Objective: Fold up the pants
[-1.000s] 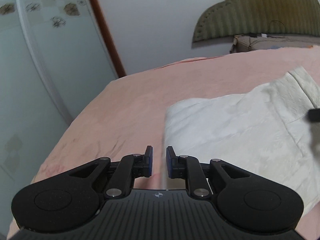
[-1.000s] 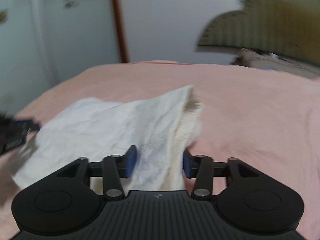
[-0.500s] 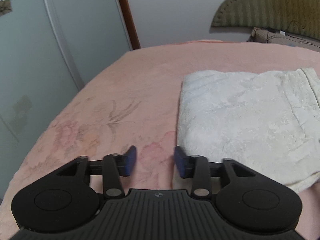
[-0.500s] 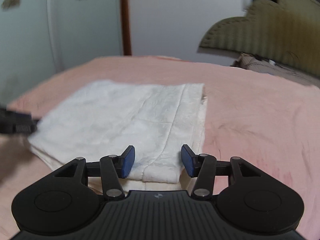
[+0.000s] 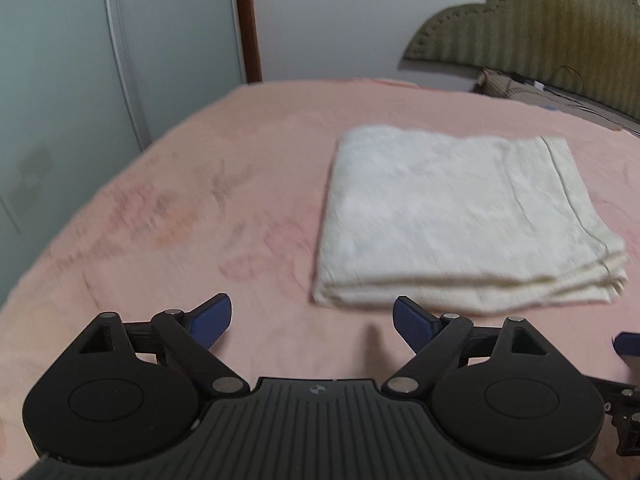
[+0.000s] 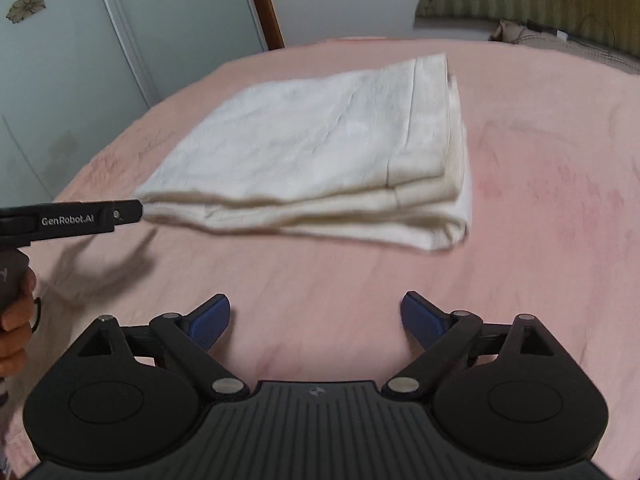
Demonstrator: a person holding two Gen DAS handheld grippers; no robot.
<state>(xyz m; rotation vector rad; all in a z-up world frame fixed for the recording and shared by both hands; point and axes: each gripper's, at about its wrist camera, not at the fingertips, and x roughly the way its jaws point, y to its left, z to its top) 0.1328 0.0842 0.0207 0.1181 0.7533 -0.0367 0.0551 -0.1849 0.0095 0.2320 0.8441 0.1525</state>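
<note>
The cream-white pants (image 5: 452, 216) lie folded into a flat stack of several layers on the pink bed; they also show in the right wrist view (image 6: 320, 152). My left gripper (image 5: 312, 322) is open and empty, above the bedspread just short of the stack's near left corner. My right gripper (image 6: 316, 318) is open and empty, held back from the stack's near edge. The left gripper's body shows from the side at the left of the right wrist view (image 6: 72, 222), next to the stack's left corner. A blue pad of the right gripper peeks in at the left view's right edge (image 5: 628, 344).
The pink bedspread (image 5: 200, 208) spreads around the stack. Pale wardrobe doors (image 5: 80, 64) stand past the bed's left edge. An olive headboard (image 5: 540, 24) and a pillow (image 5: 516, 88) are at the back right.
Both grippers have opened wider and drawn back from the pants. The pants, lifted and draped a second ago, now lie as a flat folded stack on the bed.
</note>
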